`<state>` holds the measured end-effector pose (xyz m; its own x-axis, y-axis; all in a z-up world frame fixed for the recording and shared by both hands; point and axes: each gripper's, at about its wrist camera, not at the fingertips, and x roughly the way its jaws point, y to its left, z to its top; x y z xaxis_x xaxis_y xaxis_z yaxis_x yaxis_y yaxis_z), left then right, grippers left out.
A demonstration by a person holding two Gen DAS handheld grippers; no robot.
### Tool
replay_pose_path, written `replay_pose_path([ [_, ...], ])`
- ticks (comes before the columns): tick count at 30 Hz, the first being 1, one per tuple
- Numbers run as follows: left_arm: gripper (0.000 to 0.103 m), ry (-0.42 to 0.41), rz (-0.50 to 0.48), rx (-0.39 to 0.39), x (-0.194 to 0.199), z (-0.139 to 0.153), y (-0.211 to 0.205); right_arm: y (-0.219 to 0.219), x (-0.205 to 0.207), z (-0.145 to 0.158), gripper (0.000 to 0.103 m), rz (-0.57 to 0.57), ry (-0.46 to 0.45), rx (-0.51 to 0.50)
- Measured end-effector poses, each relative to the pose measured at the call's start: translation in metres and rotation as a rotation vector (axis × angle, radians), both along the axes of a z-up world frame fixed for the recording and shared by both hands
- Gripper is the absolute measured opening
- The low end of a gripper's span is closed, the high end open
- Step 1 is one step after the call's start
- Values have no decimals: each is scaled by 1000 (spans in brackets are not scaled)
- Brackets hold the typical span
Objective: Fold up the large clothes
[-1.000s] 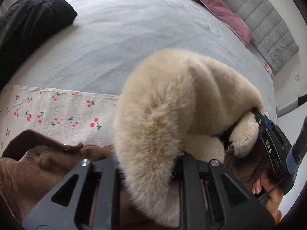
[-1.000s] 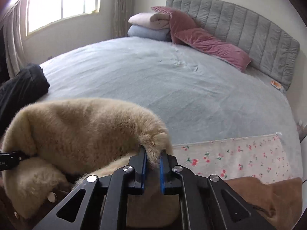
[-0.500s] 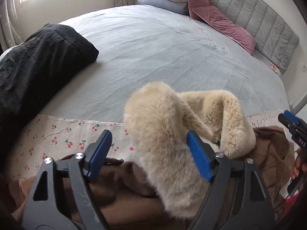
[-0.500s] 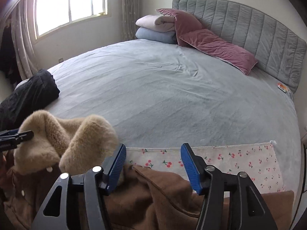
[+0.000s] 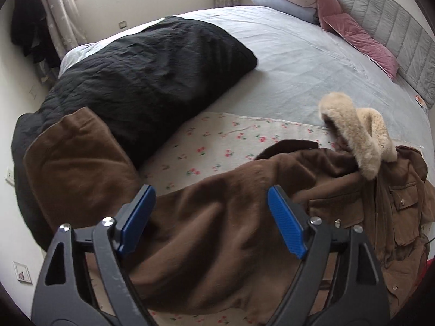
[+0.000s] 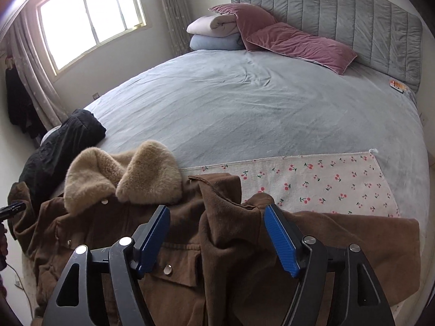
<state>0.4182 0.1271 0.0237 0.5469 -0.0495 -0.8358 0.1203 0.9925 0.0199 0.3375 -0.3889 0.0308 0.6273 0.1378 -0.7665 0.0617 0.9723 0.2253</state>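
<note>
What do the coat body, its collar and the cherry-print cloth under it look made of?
Brown coat: matte, soft woven or brushed fabric, maybe faux suede; it drapes in thick folds and has metal snap buttons. Fur collar: beige long-pile fur, likely faux; fluffy, no sheen. Cherry-print cloth: thin, flat woven cotton-like sheet with a hemmed edge. None of this is certain from looks alone.

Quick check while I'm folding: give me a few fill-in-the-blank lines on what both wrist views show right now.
1. The brown coat has a beige ____ collar.
2. Both the left hand-held gripper and the right hand-held gripper are ____.
3. The cloth under the coat is printed with ____.
4. The pillow by the headboard is ____.

Missing: fur; open; cherries; pink
</note>
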Motion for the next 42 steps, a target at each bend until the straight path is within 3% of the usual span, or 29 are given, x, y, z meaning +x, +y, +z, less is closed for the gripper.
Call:
replay_pose_path([
  [6,85,-38,235,-55,-5,18,110,29,-17,19,76,39,13,-32],
  [9,85,-40,336,-45,5,8,152,43,-25,18,76,62,58,-62],
  [12,85,-8,379,-40,24,-10,176,55,-35,13,76,70,122,-84],
  [13,79,0,375,-44,30,-16,180,57,-38,11,76,75,136,-84],
  [15,51,-13,357,-90,35,-20,181,60,-45,8,76,81,154,-84],
  [17,13,-38,355,-158,34,-15,178,63,-50,6,76,83,168,-99],
  [19,8,-92,352,-197,26,2,173,65,-54,6,76,86,179,-119],
  [22,7,-292,408,-182,-1,52,174,65,-60,8,76,80,188,-119],
  [25,7,-437,477,-234,-25,95,202,61,-67,15,76,69,183,-105],
  [27,7,-436,526,-228,-30,104,221,60,-73,21,76,67,172,-101],
  [28,8,-405,553,-193,-28,100,227,58,-77,23,76,64,166,-97],
  [30,14,-267,592,-104,-17,76,235,55,-83,26,76,51,161,-85],
  [32,23,-147,610,-79,-20,52,243,52,-92,28,76,48,163,-65],
  [33,26,-128,598,-79,-27,44,243,51,-97,29,76,49,162,-57],
  [34,42,-118,573,-78,-36,41,241,51,-103,31,76,52,161,-52],
  [35,64,-112,544,-67,-45,39,237,50,-109,34,76,53,159,-51],
  [36,72,-120,517,-53,-55,39,232,50,-116,36,76,55,157,-52],
  [42,82,-76,286,-14,-116,50,178,46,-169,51,76,35,139,-14],
])
